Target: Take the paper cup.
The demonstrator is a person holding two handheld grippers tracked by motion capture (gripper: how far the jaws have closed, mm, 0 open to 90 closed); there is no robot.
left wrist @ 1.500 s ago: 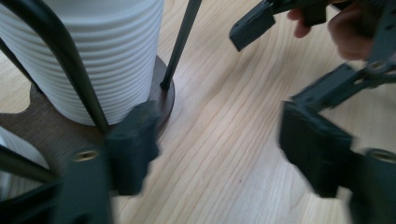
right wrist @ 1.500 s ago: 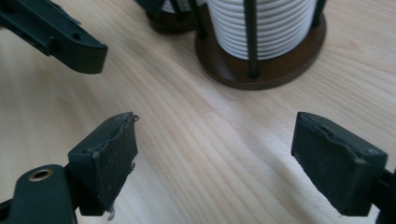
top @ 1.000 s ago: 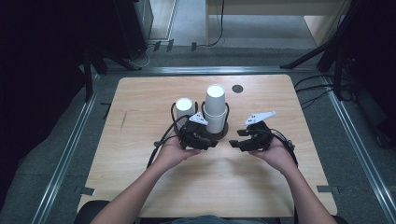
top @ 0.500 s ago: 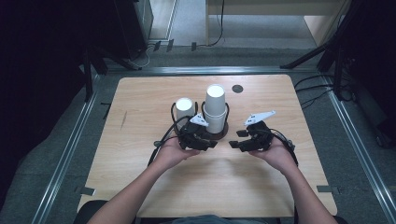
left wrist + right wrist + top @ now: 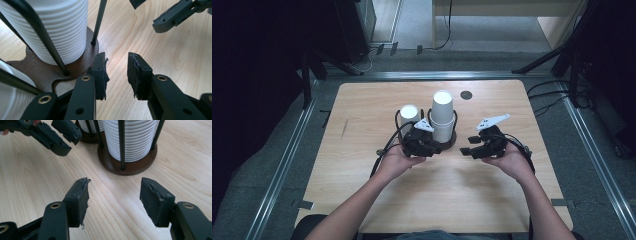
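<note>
A pale wooden worktop (image 5: 362, 200) stands over a grey floor with dark surroundings. On it, the left tongs (image 5: 116, 71) rest just beside the brown base of a wire cup holder (image 5: 75, 62) – their jaws have just been closing, yet a narrow gap remains and nothing is between them. The tall stack of white cups (image 5: 442, 115) rises just ahead of them. The right tongs (image 5: 113, 195) lie near the holder's other side, jaws apart and empty – bare wood between them.

Upright white cup stacks (image 5: 442, 116) in holder (image 5: 451, 141)
</note>
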